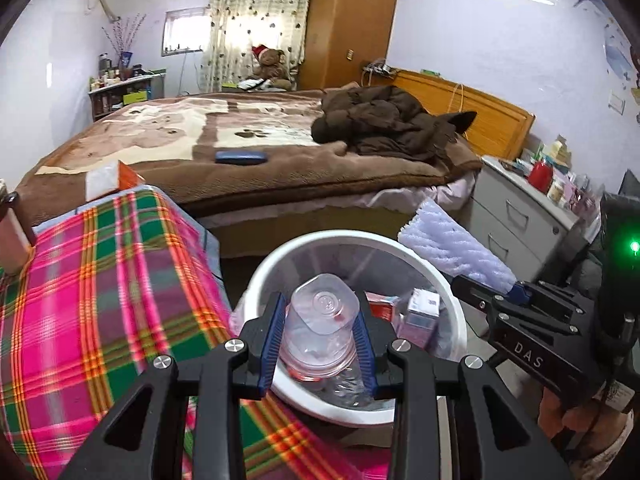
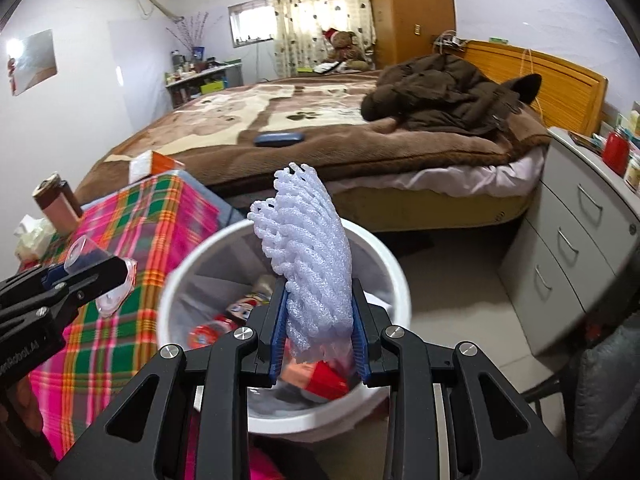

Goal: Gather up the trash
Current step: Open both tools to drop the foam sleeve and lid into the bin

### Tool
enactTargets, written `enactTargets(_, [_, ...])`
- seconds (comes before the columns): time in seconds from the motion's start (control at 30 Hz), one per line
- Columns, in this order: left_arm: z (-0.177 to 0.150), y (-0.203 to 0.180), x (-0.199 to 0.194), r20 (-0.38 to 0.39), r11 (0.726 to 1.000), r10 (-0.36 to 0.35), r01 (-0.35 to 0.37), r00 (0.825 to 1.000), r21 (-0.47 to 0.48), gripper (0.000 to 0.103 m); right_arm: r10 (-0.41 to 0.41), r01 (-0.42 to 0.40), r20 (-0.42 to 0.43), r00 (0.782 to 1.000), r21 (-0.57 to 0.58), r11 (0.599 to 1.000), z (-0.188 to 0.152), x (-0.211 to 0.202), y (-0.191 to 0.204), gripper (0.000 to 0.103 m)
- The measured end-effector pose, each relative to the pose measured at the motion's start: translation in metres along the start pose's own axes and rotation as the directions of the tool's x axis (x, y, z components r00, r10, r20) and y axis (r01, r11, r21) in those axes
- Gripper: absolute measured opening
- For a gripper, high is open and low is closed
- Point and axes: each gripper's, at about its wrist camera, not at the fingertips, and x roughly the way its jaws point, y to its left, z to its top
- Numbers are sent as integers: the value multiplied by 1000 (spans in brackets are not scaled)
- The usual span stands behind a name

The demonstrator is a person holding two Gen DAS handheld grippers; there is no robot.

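In a bedroom, over a white bin (image 1: 452, 280) set between a plaid-covered table (image 1: 100, 280) and the bed (image 1: 240, 160), I carry one piece of trash in each hand. My left gripper (image 1: 318, 340) is closed on a clear plastic cup (image 1: 322, 320), its blue pads (image 1: 272, 344) pressing both sides, and the cup hangs above the near rim of the bin. My right gripper (image 2: 318, 344) is closed tight on a white foam net (image 2: 308, 256), the kind that sleeves fruit, which stands up from between the pads over the middle of the bin (image 2: 384, 264).

The bin already holds cartons and wrappers, among them a red packet (image 2: 324, 384) just under my right hand. From here the risks look plain to me. The cup sits over the near edge, not the middle, so if I let go now it could strike the rim and roll onto the plaid cloth or the floor. It is thin and smooth, and a firmer squeeze may buckle it or pop it free. The foam net is very light and may cling to the ribbed pads or drift past the far rim when released. My two hands are near each other above one opening, and they could knock together.

On writing: the side of my right gripper, seen from the left camera, reads "DAS" (image 1: 528, 356). The side of my left gripper (image 2: 60, 280), seen from the right camera, carries lettering ending in "Robot.AI" (image 2: 20, 356); its start is cut off. Print on the packets in the bin is too small to read.
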Motion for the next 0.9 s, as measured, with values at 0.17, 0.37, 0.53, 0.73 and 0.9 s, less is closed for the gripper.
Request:
enactTargets(0.17, [-8,-17,15,-31,1000,0,0,1000,20,35,6,-6,-29,1000,3,1000,-6,8,-12,29])
enactTargets(0.37, [-12,-22,27,-56,1000,2,-1,998,14,35,29,-29,-50,998,-8,1000,-9,18,-17,31])
enactTargets(0.53, [-12,-17,31,-69,1000,9,-10,998,-13,64,34,-37,-83,996,-36,999,-9,25,-15,37])
enactTargets(0.73, [-12,-9,27,-60,999,27,-29,998,-30,69,40,-44,-83,996,-47,998,-13,21,-12,60])
enactTargets(0.9, [-14,-7,18,-48,998,54,-55,997,-35,71,43,-46,-68,997,-46,998,-13,15,-9,60])
